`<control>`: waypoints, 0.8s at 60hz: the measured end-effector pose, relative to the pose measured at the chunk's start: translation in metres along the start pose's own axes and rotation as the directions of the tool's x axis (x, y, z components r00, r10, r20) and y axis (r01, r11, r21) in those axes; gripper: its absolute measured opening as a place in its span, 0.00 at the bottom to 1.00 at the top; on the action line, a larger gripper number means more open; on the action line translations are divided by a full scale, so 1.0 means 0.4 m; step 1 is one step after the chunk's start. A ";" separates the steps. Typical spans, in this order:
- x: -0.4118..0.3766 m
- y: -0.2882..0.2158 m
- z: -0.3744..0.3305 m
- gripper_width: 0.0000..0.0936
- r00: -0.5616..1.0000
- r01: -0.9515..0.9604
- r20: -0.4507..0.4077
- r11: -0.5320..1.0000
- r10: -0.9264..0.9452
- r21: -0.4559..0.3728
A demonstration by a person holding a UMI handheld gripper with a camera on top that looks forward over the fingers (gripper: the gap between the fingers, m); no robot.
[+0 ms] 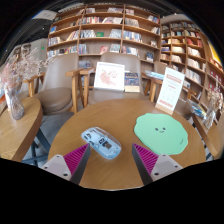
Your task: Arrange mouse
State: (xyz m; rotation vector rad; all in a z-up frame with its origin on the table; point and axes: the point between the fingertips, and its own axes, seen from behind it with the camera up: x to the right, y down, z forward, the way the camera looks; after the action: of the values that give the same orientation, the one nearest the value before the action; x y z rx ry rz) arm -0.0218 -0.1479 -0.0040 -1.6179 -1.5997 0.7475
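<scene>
A translucent blue-grey mouse [101, 142] lies on the round wooden table [120, 115], just ahead of my fingers and toward the left one. A round green mouse mat [162, 133] with a smiling face lies on the table to the right, ahead of the right finger. My gripper [110, 160] is open and empty; its pink pads [72, 158] stand wide apart, with bare table between them. The mouse touches neither finger.
A white sign [109, 76] stands at the table's far edge and another white card [170, 90] at the far right. Wooden chairs [63, 85] stand behind the table, bookshelves [110, 30] beyond. A second table with a vase [12, 100] is at left.
</scene>
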 end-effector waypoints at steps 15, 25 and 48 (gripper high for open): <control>0.018 -0.042 0.094 0.91 0.999 -0.035 0.019 0.999 0.036 -0.018; 0.029 -0.063 0.130 0.90 0.998 -0.053 0.018 0.998 0.054 -0.021; 0.041 -0.139 0.086 0.45 0.996 -0.066 0.052 0.998 0.066 0.004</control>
State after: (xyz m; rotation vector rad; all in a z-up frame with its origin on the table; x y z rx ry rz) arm -0.0807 -0.1304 0.0236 -1.6660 -1.5854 0.8346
